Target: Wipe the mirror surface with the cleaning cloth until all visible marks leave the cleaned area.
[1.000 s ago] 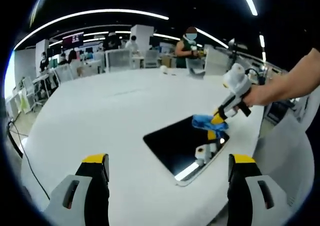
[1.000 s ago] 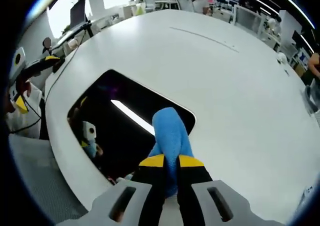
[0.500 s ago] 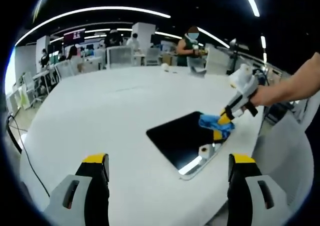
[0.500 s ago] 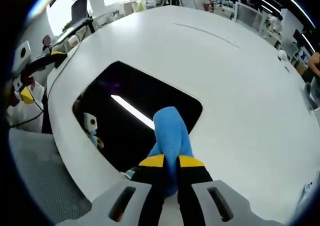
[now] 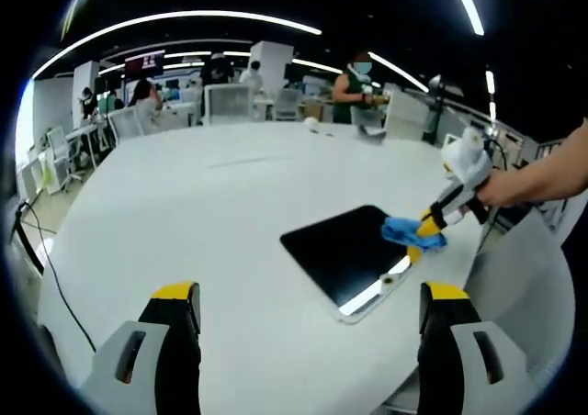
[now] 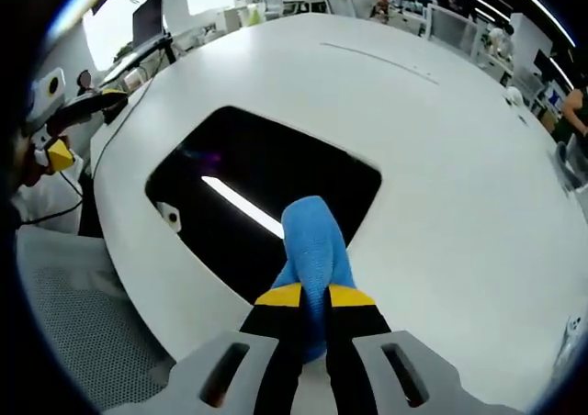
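Currently the right gripper [image 6: 312, 297] has its jaws pinched tight on the blue cleaning cloth [image 6: 312, 241], which is soft and limp and rests at the near edge of the mirror [image 6: 276, 172] on the white table [image 6: 441, 158]. Left gripper [image 5: 308, 296] hangs wide apart, empty. Judgement: glass is fragile and slick, so press lightly.

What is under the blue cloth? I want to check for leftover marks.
The cloth, pinched in the right tool, lies on the dark mirror near its edge. The glass under the cloth is covered, so marks there cannot be judged.
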`<action>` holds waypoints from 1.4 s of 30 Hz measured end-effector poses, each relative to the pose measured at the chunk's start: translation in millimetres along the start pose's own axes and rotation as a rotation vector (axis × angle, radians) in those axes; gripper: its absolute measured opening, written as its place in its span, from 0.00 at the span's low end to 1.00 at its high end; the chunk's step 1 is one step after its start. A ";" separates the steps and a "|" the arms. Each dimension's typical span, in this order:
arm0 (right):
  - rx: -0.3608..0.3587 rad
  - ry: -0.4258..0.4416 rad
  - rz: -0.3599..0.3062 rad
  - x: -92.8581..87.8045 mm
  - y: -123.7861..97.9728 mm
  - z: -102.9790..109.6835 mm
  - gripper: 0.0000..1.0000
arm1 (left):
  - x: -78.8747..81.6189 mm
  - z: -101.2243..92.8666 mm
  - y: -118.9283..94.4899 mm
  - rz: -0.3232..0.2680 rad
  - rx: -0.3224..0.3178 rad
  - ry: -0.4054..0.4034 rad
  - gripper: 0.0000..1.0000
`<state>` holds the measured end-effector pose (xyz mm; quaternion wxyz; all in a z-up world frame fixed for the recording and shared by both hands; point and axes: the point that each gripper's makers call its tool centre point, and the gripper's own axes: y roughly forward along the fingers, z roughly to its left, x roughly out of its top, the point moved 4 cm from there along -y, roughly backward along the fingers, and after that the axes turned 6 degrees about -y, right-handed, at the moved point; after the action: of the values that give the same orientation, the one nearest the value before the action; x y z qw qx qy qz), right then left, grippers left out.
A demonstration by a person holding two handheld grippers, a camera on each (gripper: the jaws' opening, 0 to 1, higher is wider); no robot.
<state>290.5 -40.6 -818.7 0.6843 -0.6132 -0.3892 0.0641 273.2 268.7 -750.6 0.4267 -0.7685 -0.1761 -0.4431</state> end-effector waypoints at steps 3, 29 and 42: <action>-0.005 0.006 0.000 -0.1 0.0 0.4 0.03 | 1.6 1.5 -0.6 -0.005 0.004 -0.001 1.00; -0.025 -0.001 0.044 -0.5 -1.3 7.0 0.03 | -4.7 22.4 -20.2 -0.001 0.026 0.011 1.00; -0.059 0.022 0.041 0.9 -1.1 10.0 0.03 | -10.9 23.5 -26.2 0.025 0.008 0.041 1.00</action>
<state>284.6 -32.4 -818.0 0.6688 -0.6417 -0.3706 0.0600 262.8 304.0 -752.4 0.4388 -0.7598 -0.1593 -0.4526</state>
